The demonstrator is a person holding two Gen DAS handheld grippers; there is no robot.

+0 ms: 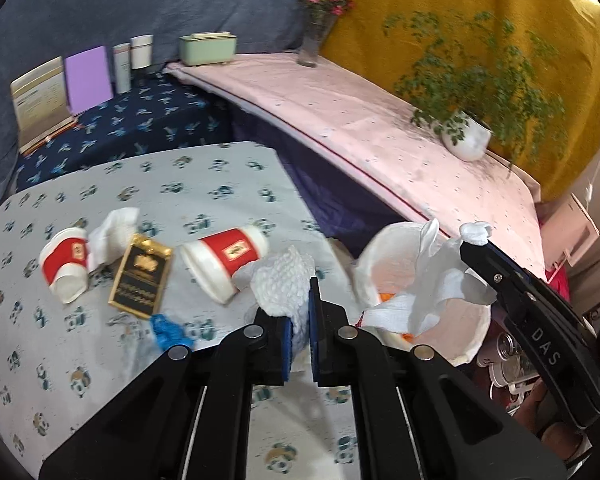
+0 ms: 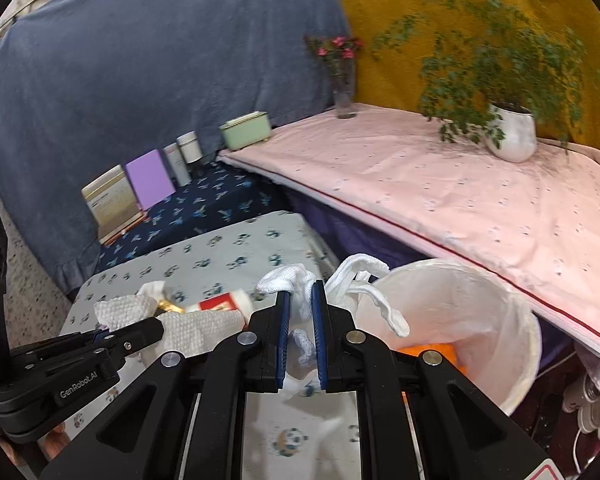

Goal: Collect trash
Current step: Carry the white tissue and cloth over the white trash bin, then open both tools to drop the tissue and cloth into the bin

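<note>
My left gripper is shut on a crumpled white paper towel, held above the panda-print table; the left gripper also shows in the right wrist view. My right gripper is shut on the white handle of the bin liner and holds it up beside the white trash bin; the right gripper also shows in the left wrist view. On the table lie two red-and-white paper cups, a black-and-gold packet, a white tissue and a blue scrap.
A pink-covered surface behind the bin carries a potted plant, a flower vase and a green box. Books and cans stand on a dark blue cloth. Something orange lies in the bin.
</note>
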